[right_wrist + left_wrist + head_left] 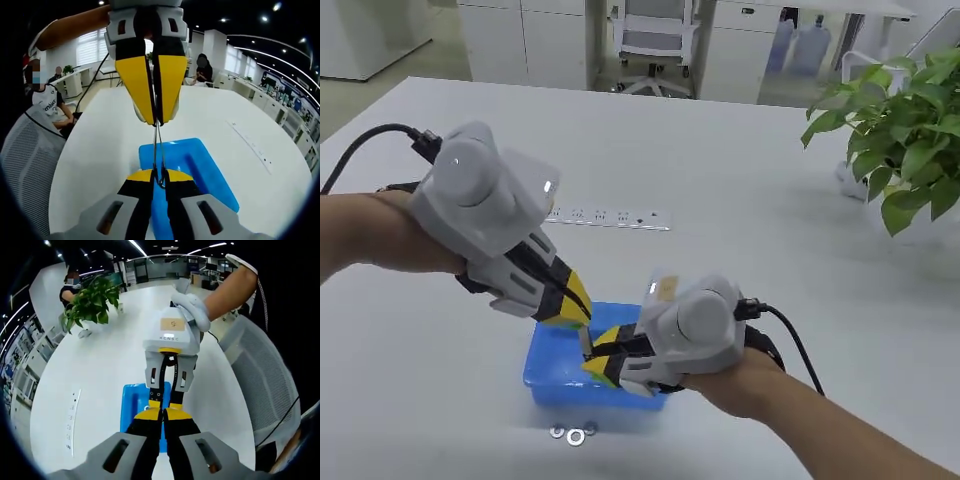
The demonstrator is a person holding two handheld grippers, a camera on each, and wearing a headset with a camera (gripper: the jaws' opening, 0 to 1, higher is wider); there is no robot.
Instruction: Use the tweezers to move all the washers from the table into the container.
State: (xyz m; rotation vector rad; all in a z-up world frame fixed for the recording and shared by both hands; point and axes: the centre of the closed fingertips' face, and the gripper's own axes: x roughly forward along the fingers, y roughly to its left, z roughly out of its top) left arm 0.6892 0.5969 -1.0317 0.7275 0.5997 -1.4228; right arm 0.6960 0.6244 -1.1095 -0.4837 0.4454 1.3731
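Washers lie loose on the white surface just beside the blue container in the head view, so the job looks barely begun; a power strip, a potted plant and an office chair sit beyond. Left gripper view: left claw meets right claw tip to tip over the container. Right gripper view: both claws pinch narrow on the tweezers strung between them.

Glossy blue plastic container; shiny metal washers at its 6 o'clock; thin bright metal tweezers; smooth matt white bench.
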